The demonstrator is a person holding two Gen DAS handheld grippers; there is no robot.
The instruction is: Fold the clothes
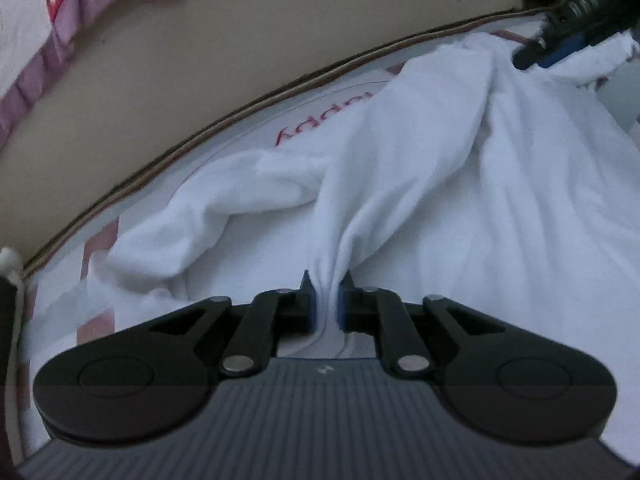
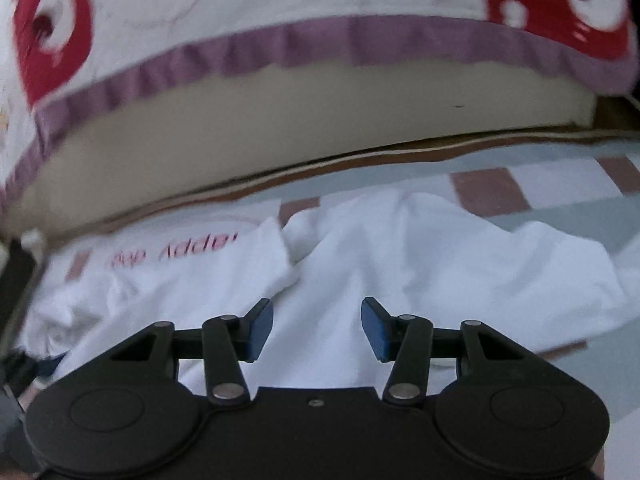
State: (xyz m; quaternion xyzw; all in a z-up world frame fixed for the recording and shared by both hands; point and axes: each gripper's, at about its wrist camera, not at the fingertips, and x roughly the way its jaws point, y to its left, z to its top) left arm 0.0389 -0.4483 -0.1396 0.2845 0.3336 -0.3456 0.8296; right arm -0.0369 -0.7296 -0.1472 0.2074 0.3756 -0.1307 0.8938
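A crumpled white cotton garment (image 1: 420, 168) is spread over a pale bed sheet with pinkish squares and red lettering (image 2: 560, 216). A pinched ridge of its fabric is clamped between the blue pads of the left gripper (image 1: 325, 300), whose jaws are drawn nearly together on the cloth. The right gripper (image 2: 317, 328) is held with its blue-padded jaws well apart just above the same garment; nothing is caught between them. Behind, a beige foam mattress edge (image 2: 280, 120) is topped by a purple-trimmed red-and-white cover (image 2: 320, 36).
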